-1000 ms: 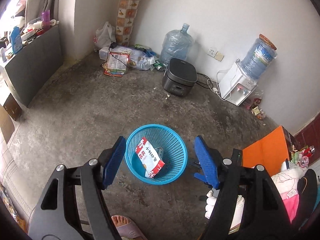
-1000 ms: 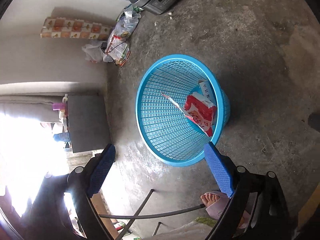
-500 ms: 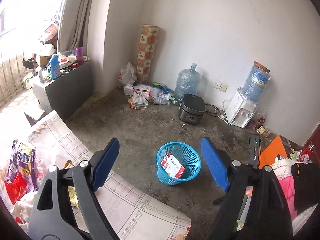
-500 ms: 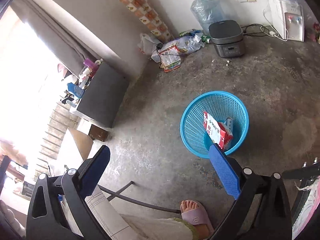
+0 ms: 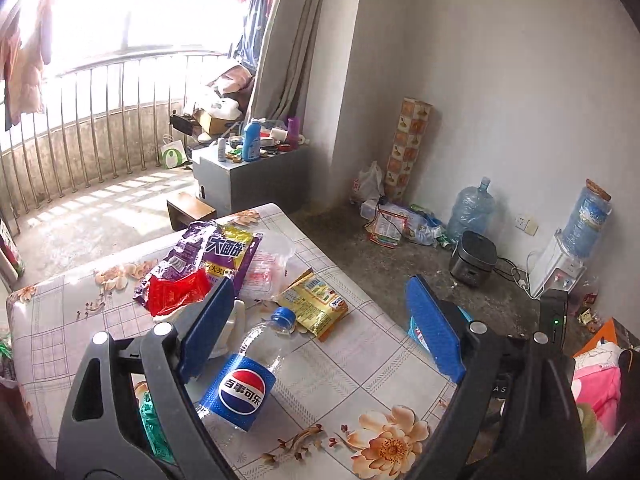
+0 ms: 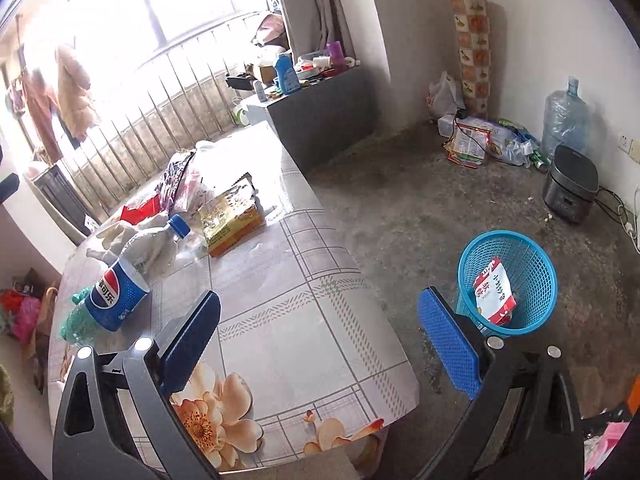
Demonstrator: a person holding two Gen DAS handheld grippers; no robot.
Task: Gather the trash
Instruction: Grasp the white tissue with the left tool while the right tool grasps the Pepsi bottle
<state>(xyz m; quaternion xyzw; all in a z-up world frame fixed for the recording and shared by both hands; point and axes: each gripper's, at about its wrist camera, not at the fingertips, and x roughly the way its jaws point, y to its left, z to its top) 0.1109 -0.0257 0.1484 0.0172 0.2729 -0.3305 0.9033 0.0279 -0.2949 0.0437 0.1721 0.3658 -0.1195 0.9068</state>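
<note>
Trash lies on a floral-cloth table (image 5: pixel 360 360): a Pepsi bottle (image 5: pixel 248 376) on its side, a yellow snack packet (image 5: pixel 316 304), a purple packet (image 5: pixel 200 256) and a red wrapper (image 5: pixel 176 292). My left gripper (image 5: pixel 320 282) hovers above the bottle and yellow packet, jaws opening, nothing between them. My right gripper (image 6: pixel 320 294) stands open and empty over the table's (image 6: pixel 288 320) near corner, the bottle (image 6: pixel 116 292) far to its left. On the floor at right the blue basket (image 6: pixel 528 280) holds a red-and-white packet (image 6: pixel 492 292).
A rice cooker (image 6: pixel 570 184), a water jug (image 6: pixel 564 120) and a heap of bags (image 6: pixel 472 140) line the far wall. A water dispenser (image 5: pixel 560 272) stands at the right. A grey cabinet (image 5: pixel 256 176) with bottles sits by the balcony railing.
Both grippers rose and swung away from the basket on the floor to the table with the trash. The left jaws have spread wider. The right view rolled upright.
</note>
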